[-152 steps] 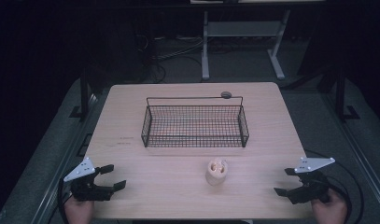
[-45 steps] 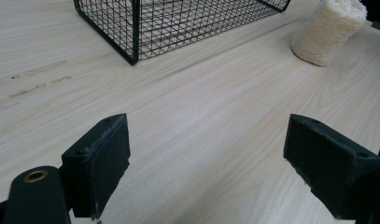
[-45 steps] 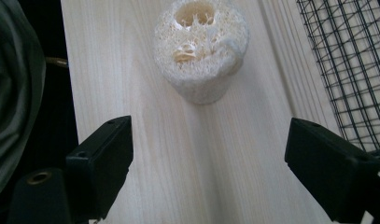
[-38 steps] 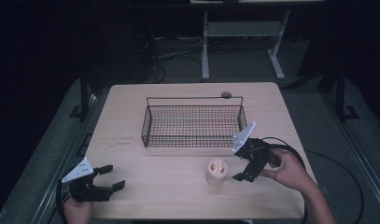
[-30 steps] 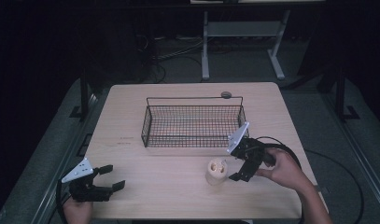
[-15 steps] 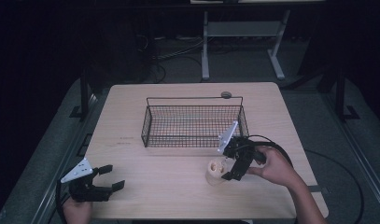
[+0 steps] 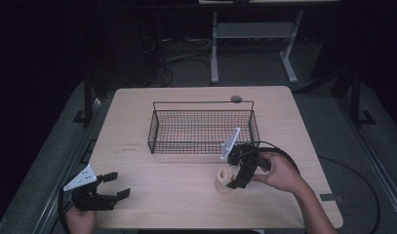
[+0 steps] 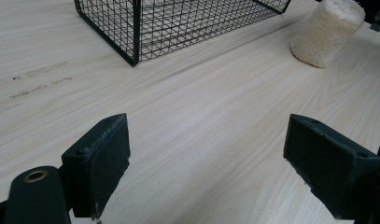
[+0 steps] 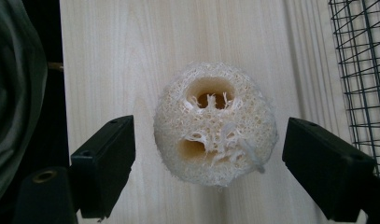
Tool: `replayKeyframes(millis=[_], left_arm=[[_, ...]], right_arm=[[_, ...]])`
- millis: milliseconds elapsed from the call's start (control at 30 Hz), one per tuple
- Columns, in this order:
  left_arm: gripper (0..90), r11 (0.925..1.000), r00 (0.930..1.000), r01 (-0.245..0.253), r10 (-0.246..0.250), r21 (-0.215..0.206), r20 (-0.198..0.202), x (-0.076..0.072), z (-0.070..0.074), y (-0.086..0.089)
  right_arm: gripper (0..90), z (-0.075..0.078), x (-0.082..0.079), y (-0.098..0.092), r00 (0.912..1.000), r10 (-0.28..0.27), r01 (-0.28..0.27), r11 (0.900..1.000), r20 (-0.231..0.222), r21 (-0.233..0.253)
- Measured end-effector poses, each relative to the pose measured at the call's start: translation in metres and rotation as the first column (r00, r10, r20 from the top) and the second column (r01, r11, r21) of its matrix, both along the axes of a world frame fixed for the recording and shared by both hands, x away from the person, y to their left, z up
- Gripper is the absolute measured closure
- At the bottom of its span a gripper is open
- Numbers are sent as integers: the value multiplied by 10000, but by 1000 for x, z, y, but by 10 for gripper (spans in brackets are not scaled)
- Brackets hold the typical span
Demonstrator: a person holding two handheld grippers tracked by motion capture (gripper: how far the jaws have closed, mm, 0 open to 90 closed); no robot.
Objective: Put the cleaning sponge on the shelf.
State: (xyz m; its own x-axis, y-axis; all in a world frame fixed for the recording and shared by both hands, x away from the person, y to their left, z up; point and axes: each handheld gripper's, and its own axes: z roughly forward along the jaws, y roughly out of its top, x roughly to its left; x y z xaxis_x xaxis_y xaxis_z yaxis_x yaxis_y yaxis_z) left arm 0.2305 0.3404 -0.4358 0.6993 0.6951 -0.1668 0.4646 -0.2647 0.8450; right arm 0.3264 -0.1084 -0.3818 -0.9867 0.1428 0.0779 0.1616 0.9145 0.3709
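Right gripper (image 7: 233, 176): is being held over the table near the middle of its near half, just in front of the basket's right near corner; its 2 jaws are being kept spread, 1 on each side of the loofah piece, with a gap showing on both sides in the right gripper view (image 9: 208, 175), so nothing is being pinched.

Loofah piece (image 7: 225, 179): is being seen standing upright on the table, close to the near edge and a little right of its centre; in the right gripper view (image 9: 215, 123) its fibrous top with 2 hollow openings is being shown between the jaws; in the left gripper view (image 8: 327, 31) it is being seen as a pale cylinder standing clear of the basket.

Left gripper (image 7: 114, 186): is being held low at the table's near left corner, well apart from the loofah piece; its 2 jaws are being kept wide apart over bare wood in the left gripper view (image 8: 207, 163), with nothing between them.

Wire basket (image 7: 202, 127): is being seen standing at the centre of the table, towards the far edge, with its mesh empty.

Table (image 7: 157, 190): is being seen as light wood, carrying the basket and the loofah piece.

Right hand (image 7: 279, 171): is being wrapped round the right gripper's body, reaching in from the near right corner.
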Motion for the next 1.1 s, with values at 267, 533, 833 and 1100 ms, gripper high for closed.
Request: replayKeyframes(millis=[267,533,833,1100], left_arm=[[134,10000,10000,5,-5,-4,-7,0,0,0],[134,10000,10000,10,-10,-10,4,0,0,0],[134,10000,10000,-16,16,-65,6,0,0,1],[134,10000,10000,-2,2,-62,-11,0,0,1]], right_arm=[[187,-5,2,6,9999,116,-118,9997,-61,-204],[201,-8,4,10,9999,153,-155,9990,-72,-411],[223,-8,4,17,9995,317,-318,9970,-32,-709],[238,-11,4,19,9994,341,-345,9951,-52,-927]])
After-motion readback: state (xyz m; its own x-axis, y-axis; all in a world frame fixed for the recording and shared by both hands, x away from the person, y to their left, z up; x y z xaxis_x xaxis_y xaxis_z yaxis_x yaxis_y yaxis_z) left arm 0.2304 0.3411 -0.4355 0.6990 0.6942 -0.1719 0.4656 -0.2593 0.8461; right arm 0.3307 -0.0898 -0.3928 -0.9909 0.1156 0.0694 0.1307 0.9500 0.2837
